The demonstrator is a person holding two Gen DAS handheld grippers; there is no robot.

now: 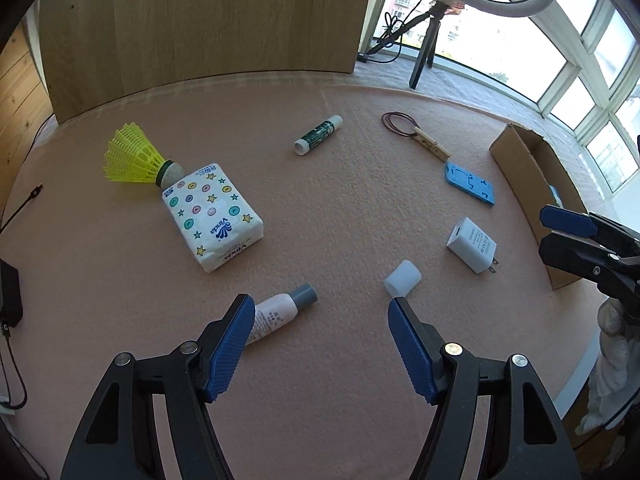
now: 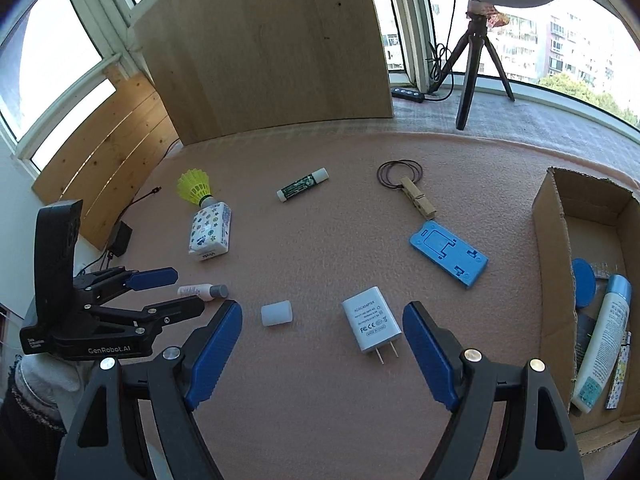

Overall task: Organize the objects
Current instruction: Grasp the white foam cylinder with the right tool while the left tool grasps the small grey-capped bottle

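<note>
Left claw (image 1: 321,306) gapes wide, empty; small bottle (image 1: 280,316) lies touching its left finger, white cap (image 1: 403,278) just ahead of the right. Right claw (image 2: 322,316) wide, empty, white charger (image 2: 371,325) between its fingers on the counter (image 2: 320,232).

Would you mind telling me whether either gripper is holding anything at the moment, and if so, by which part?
Nothing is held. The left gripper and the right gripper both stand open over the pink mat, with nothing between their jaws.
</note>
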